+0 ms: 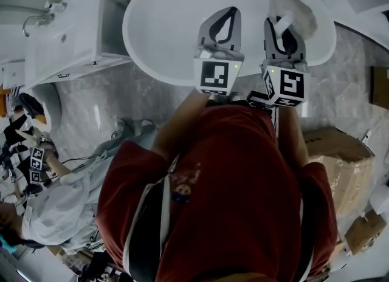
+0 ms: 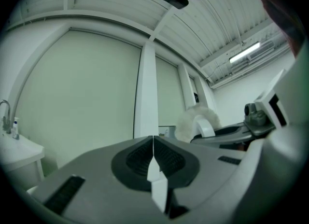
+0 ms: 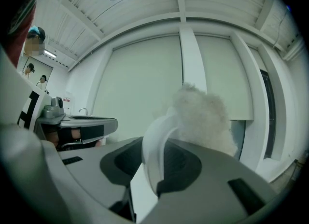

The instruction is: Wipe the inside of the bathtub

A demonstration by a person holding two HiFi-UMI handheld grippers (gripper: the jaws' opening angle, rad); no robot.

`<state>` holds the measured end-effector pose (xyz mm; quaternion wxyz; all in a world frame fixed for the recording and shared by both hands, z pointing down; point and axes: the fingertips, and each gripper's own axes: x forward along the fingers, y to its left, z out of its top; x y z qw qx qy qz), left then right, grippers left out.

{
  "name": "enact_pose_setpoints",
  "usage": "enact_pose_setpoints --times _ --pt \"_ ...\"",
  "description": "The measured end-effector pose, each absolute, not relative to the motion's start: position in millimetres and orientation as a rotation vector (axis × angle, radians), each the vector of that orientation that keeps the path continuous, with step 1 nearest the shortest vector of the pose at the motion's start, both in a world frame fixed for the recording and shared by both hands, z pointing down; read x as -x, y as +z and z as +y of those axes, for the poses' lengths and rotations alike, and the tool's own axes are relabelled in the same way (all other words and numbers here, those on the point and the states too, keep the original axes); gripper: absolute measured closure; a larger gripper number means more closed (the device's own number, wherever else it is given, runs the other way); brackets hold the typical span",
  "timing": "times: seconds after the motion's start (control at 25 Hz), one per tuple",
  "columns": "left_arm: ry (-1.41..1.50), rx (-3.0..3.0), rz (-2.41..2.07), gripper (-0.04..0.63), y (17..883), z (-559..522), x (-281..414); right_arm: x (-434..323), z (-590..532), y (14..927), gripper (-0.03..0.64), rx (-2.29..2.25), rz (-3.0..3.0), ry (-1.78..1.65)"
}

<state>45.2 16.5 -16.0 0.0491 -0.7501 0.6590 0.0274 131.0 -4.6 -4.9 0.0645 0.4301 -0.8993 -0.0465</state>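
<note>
The white oval bathtub (image 1: 164,25) filled the upper middle of the head view, its inside plain and smooth. A fluffy white scrubber (image 1: 298,12) showed over the tub's right end; it seemed to be held clear of the tub, though the steep angle left that unsure. The right tool (image 1: 278,24) was clamped on the scrubber's curved white handle (image 3: 154,155), with the tuft (image 3: 203,117) standing past the jaws. The left tool (image 1: 231,13) was just beside it, over the tub's middle, with its jaws pressed together and nothing between them. Grey marbled floor (image 1: 109,104) lay below the tub. A white vanity sink (image 1: 61,37) with a faucet (image 1: 36,19) was at upper left, and a cardboard box (image 1: 340,165) at right.
</note>
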Motion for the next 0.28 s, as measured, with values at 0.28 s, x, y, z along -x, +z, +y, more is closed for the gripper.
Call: enact_pose_setpoints --times 0.28 --pt "0.062 2.289 1.985 0.58 -17.5 22.4 -48.6 -134.0 -0.5 -7.8 0.52 -1.302 -2.722 -0.127"
